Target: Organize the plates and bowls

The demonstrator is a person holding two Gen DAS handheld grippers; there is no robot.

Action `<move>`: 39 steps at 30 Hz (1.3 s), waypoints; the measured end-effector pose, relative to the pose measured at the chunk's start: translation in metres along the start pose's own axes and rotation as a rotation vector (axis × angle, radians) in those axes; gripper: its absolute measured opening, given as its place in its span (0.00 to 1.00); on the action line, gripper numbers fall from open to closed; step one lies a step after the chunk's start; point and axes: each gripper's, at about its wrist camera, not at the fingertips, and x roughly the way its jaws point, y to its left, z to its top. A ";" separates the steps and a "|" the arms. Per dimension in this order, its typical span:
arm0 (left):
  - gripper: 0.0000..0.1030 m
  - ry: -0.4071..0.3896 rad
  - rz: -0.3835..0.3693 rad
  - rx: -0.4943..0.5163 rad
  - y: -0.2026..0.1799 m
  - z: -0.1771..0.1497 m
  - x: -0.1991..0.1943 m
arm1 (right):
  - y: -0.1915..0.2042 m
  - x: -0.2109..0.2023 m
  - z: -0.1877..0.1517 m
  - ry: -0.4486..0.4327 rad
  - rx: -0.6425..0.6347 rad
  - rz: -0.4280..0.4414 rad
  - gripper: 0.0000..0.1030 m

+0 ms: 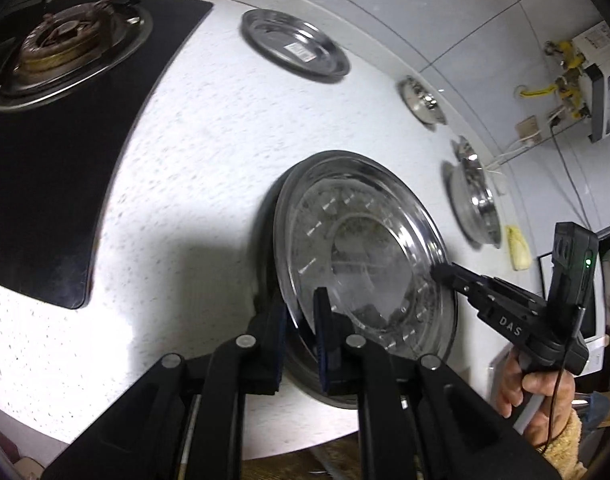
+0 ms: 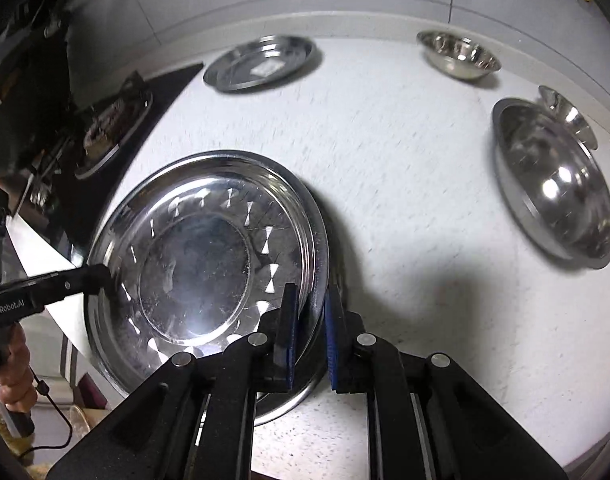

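A large steel plate [image 1: 369, 264] [image 2: 201, 264] with a patterned rim lies on the white counter; it looks like stacked plates. My left gripper [image 1: 301, 320] straddles its left rim, jaws shut on it; it shows in the right wrist view [image 2: 101, 276]. My right gripper [image 2: 311, 320] straddles the right rim, jaws shut on it; it shows in the left wrist view [image 1: 441, 270]. A second steel plate [image 1: 295, 46] [image 2: 261, 62] lies near the wall. A small steel bowl [image 1: 423, 100] [image 2: 459, 54] and a large steel bowl [image 1: 475, 196] [image 2: 553, 184] stand to the right.
A gas stove burner [image 1: 65, 46] on a black glass hob [image 1: 45, 184] is at the left. The tiled wall [image 1: 425, 8] runs behind the counter. A yellow sponge [image 1: 517, 248] lies beyond the large bowl. The counter's front edge [image 2: 385, 460] is near.
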 end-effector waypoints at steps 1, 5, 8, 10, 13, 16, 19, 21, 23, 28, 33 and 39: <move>0.11 -0.003 0.010 0.008 0.001 -0.002 0.001 | 0.001 0.002 -0.002 0.003 0.000 0.003 0.11; 0.11 -0.021 0.033 0.018 0.001 0.000 0.007 | 0.001 0.013 -0.010 0.020 0.001 -0.002 0.12; 0.12 -0.027 0.051 0.031 -0.004 0.002 0.010 | -0.003 0.010 -0.011 0.013 0.021 0.024 0.13; 0.12 -0.031 0.060 0.038 -0.005 0.002 0.009 | -0.003 0.012 -0.011 0.014 0.017 0.026 0.13; 0.13 -0.048 0.085 0.056 -0.010 0.003 0.007 | -0.003 0.006 -0.012 -0.010 -0.010 0.029 0.23; 0.14 -0.044 0.097 0.063 -0.011 0.004 0.005 | -0.003 -0.004 -0.013 -0.042 -0.044 0.014 0.43; 0.14 -0.060 0.086 0.074 -0.013 0.007 -0.004 | -0.005 -0.013 -0.009 -0.058 -0.062 0.015 0.43; 0.14 -0.085 0.088 0.069 -0.013 0.015 -0.012 | -0.009 -0.022 -0.003 -0.083 -0.059 0.012 0.43; 0.15 -0.090 0.065 0.031 -0.011 0.030 -0.015 | -0.013 -0.028 0.008 -0.096 -0.056 0.020 0.43; 0.25 -0.105 0.073 -0.071 0.000 0.108 -0.003 | -0.014 -0.021 0.065 -0.128 -0.071 -0.010 0.43; 0.25 -0.093 0.060 -0.221 0.022 0.190 0.029 | -0.013 0.019 0.149 -0.114 -0.015 0.010 0.43; 0.25 -0.097 0.120 -0.313 0.047 0.258 0.075 | -0.013 0.086 0.229 -0.064 0.088 0.066 0.43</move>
